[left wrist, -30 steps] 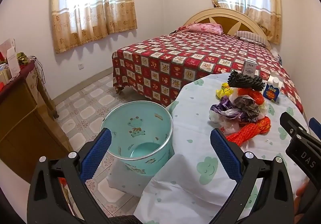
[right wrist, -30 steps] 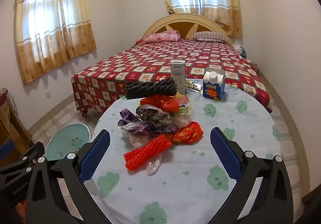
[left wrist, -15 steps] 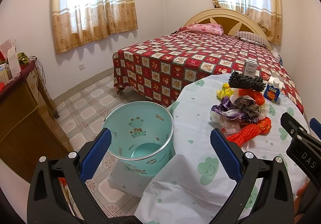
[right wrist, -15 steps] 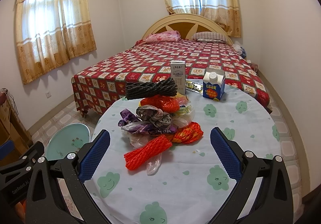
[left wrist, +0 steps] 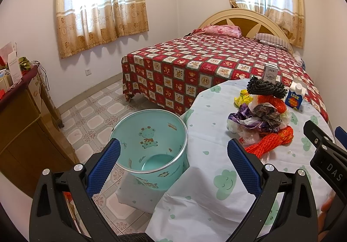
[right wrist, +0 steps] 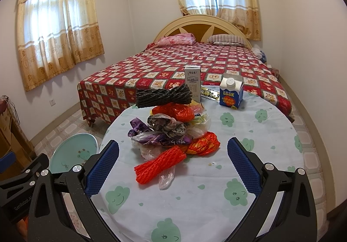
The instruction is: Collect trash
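A pile of trash (right wrist: 171,131) lies on the round table (right wrist: 249,133): plastic bags, an orange foam net (right wrist: 159,165), a dark foam net (right wrist: 163,94) on top. It also shows in the left wrist view (left wrist: 262,118). A blue milk carton (right wrist: 231,92) and a white carton (right wrist: 192,82) stand behind it. A teal bin (left wrist: 149,140) stands on the floor left of the table. My left gripper (left wrist: 173,161) is open and empty above the bin and table edge. My right gripper (right wrist: 173,168) is open and empty just short of the orange net.
A bed with a red patterned cover (right wrist: 184,68) stands beyond the table. A wooden cabinet (left wrist: 19,124) stands at the left by the wall. Tiled floor (left wrist: 95,109) lies between cabinet, bin and bed.
Both views have shifted very slightly; the bin and the trash pile stay where they were. Both grippers remain open.
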Motion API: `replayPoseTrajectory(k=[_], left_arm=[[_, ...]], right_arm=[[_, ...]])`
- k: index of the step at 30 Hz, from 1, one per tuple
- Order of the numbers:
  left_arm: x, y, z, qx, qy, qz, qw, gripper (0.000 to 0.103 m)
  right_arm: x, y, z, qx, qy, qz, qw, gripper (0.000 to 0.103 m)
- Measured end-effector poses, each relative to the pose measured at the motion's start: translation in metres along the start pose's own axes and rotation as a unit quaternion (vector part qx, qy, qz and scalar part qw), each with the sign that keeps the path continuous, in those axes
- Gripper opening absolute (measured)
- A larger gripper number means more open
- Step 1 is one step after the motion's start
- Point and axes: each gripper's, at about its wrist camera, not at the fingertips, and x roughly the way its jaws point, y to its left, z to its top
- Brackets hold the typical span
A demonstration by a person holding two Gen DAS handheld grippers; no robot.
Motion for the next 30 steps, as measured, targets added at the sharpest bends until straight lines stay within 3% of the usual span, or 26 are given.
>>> replayPoseTrajectory(k=[30], left_arm=[[0.0029, 0.0040, -0.0017, 0.000, 0.004, 0.000, 1.0000, 0.097]], right_arm=[[0.0046, -0.0048, 0.0001, -0.001, 0.003, -0.001, 1.000, 0.098]])
